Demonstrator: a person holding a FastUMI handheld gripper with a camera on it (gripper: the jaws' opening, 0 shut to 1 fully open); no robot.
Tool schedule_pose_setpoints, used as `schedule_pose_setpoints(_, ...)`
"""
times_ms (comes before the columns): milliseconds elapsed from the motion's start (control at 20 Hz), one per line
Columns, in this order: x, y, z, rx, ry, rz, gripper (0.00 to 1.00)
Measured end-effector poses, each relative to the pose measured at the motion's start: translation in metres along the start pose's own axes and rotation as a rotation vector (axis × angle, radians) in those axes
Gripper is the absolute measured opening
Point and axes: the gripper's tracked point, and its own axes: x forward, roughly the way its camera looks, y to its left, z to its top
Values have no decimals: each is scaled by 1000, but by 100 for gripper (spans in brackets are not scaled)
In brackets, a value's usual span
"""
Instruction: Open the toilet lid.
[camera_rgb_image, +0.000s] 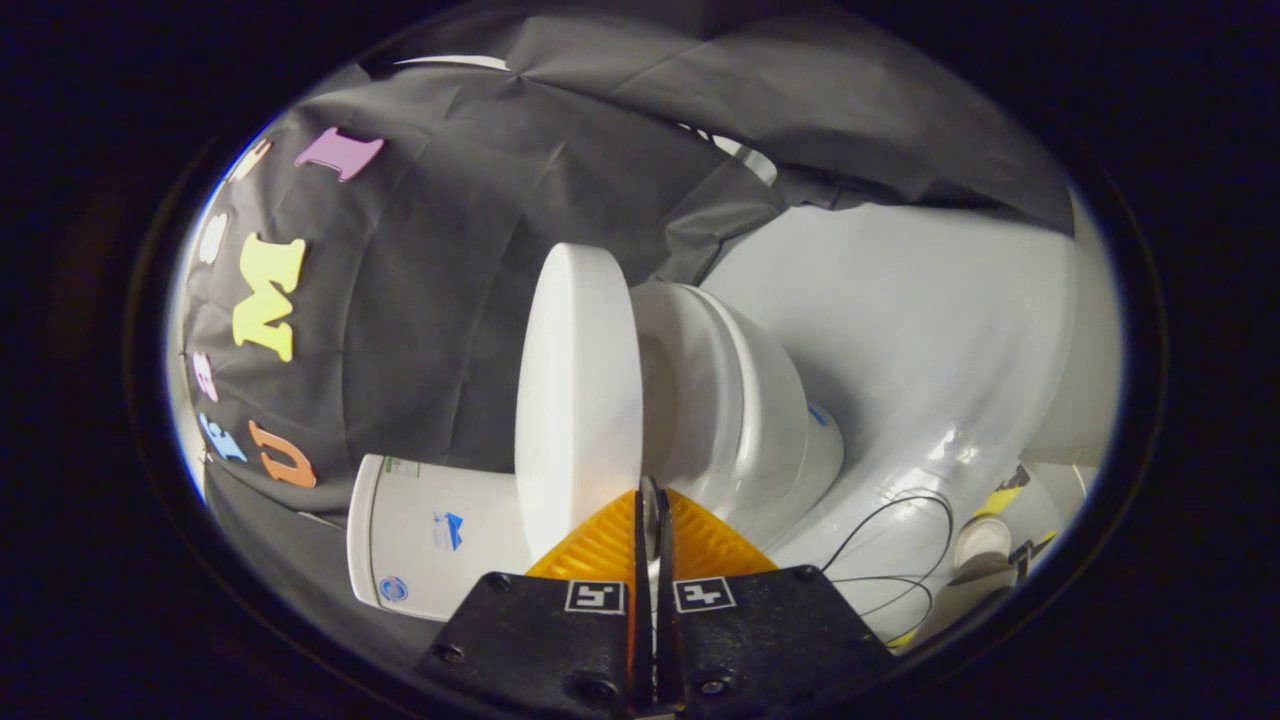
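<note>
My hand-held gripper (655, 520) has its two orange ribbed fingers (600, 545) pressed close together, with only a thin dark slit between them. The edge of the round white plastic toilet lid (578, 400) sits right at their tips, and I think they pinch it, but I cannot tell for sure. The lid is lifted well away from the white toilet bowl (745, 410) (the view is tipped sideways, so it looks odd). It stretches straight ahead from my fingers, with the bowl on one side and the white tank (430, 545) on the other. I think the lid must swing on toward the tank.
</note>
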Motion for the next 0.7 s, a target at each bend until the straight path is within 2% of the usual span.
schedule_pose_setpoints(700,-26,74,3,-134,-33,51,5)
